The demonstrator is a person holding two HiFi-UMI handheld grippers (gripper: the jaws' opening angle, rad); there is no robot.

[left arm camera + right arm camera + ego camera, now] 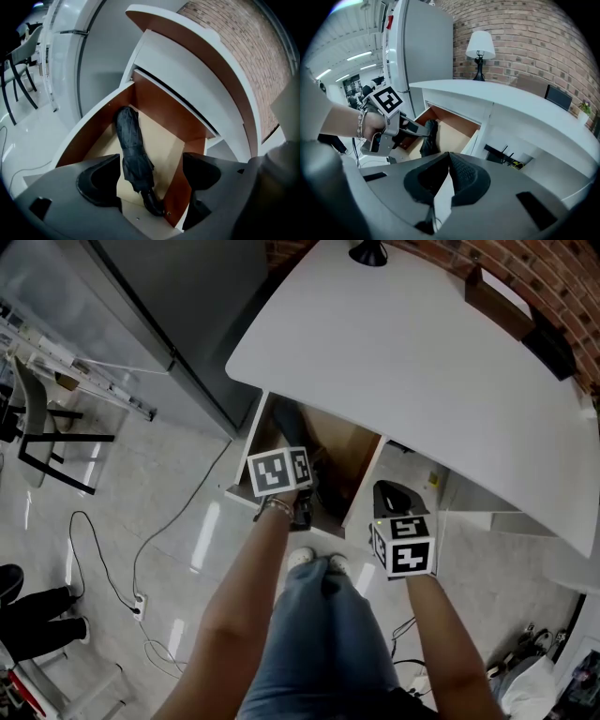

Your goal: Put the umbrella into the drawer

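The folded umbrella (133, 150) lies inside the open drawer (187, 136), its long axis running back to front, tip toward the back left corner, handle by the front right corner; the left gripper (151, 161) hangs above it, jaws wide apart and empty; the right gripper (449, 165) has its jaws closed together on nothing.

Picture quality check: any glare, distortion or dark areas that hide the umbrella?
Left gripper view: heavy fisheye bending the desk edge, black corners, yet the umbrella in the drawer reads sharp. Head view: light streaks glare off the glossy floor; the drawer interior is dim. Right gripper view: same curvature, lamp evenly lit.
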